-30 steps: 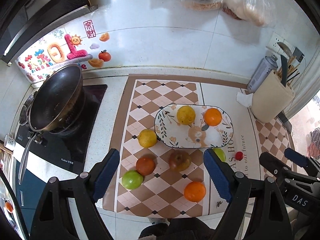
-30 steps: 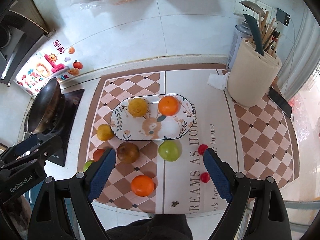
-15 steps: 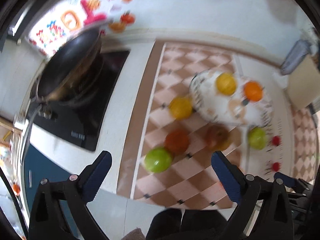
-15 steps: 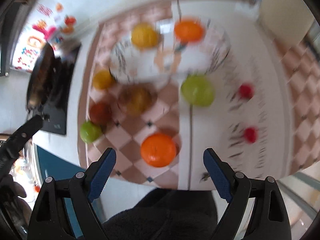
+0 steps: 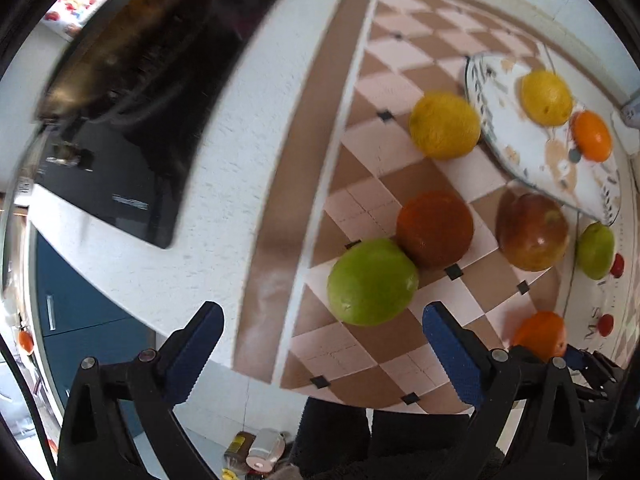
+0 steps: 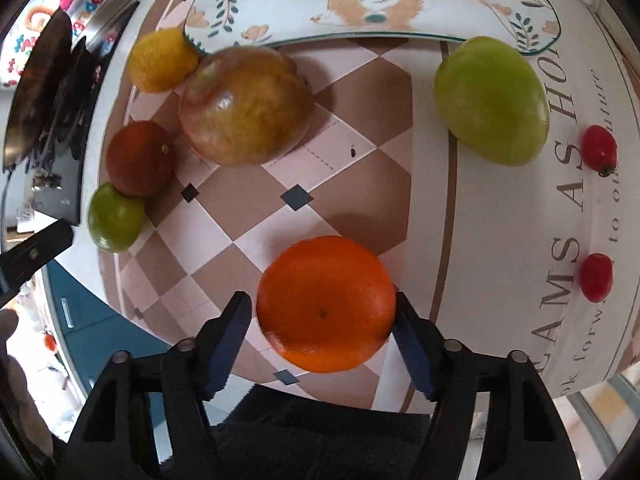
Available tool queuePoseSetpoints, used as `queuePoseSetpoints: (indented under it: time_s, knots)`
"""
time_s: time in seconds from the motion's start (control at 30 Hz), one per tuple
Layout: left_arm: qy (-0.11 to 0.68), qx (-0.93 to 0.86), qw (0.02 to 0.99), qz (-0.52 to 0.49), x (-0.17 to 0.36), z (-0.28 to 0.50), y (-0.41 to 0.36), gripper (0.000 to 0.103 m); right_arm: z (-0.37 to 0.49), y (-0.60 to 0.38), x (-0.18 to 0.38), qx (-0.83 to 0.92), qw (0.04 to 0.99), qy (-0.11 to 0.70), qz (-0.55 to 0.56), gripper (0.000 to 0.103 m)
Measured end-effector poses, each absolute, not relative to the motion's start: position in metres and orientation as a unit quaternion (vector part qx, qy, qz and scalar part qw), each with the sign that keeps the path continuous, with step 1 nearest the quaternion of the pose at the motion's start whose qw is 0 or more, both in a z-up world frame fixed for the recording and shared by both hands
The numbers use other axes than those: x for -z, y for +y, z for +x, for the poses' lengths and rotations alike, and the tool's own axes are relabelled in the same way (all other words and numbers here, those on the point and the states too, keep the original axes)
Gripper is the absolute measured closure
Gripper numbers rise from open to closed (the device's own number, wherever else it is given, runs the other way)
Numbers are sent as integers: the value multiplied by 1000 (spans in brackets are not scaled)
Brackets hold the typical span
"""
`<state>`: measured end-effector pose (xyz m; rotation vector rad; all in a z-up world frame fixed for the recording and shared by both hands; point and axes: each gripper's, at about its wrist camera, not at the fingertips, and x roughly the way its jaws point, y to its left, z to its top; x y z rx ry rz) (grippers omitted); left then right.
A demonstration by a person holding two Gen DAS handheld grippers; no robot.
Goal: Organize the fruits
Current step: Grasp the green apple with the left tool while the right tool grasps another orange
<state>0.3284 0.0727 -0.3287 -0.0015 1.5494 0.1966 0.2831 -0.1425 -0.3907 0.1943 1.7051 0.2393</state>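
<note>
My right gripper [image 6: 322, 300] straddles an orange [image 6: 326, 304] on the checkered mat; its jaws are closing, the right pad at the peel and a thin gap on the left. My left gripper [image 5: 322, 316] points down, wide open, just short of a green fruit [image 5: 372, 282] that touches a dark red-orange fruit [image 5: 434, 228]. A floral plate [image 5: 492, 136] holds a yellow fruit [image 5: 546, 98] and an orange one [image 5: 592, 136]. A lemon [image 5: 444, 126] and a red-yellow apple [image 6: 244, 106] lie beside the plate.
Another green fruit [image 6: 492, 100] and two small red tomatoes [image 6: 598, 152] [image 6: 596, 278] lie on the mat's lettered right part. A black hob [image 5: 132, 152] with a pan sits at the left. The counter's front edge runs just below the mat.
Both grippers have dropped close to the mat. The left one widened and came over the green fruit. The right one came down around the orange and narrowed its jaws.
</note>
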Motion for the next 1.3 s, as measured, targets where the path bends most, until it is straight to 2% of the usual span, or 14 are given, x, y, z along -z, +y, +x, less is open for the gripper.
queuePoseSetpoints:
  time_s: [0.13,0.27,0.3,0.33,0.4,0.43,0.57,0.87,1.03,1.13,1.3]
  knots:
    - [714,-65,697,10,351,335,67,1,282,-150,395,-107,642,754,89,36]
    - [721,-35,689,61,362,338,46,1,283,-164,394,-104,637,758,92,36]
    - [720,-26,690,77,364,338,40,5,283,-166,393,-102,636,759,93,36]
    - [720,-16,688,89,367,338,34,10,283,-169,394,-101,635,760,95,36]
    - [725,-7,679,112,375,338,25,44,284,-170,393,-100,635,760,95,36]
    - [725,-11,677,126,378,337,23,46,284,-172,393,-99,634,761,94,36]
    - [718,-12,684,125,377,333,19,46,285,-183,392,-93,635,761,100,36]
    - [737,9,675,-1,365,298,-4,46,279,-222,391,-85,633,762,110,36]
    - [740,8,672,-1,374,294,-18,46,278,-232,391,-88,622,769,117,36]
    - [735,7,678,9,370,291,-17,46,277,-236,387,-92,621,769,121,29]
    - [731,8,682,20,363,289,-24,46,279,-230,385,-90,626,768,99,30]
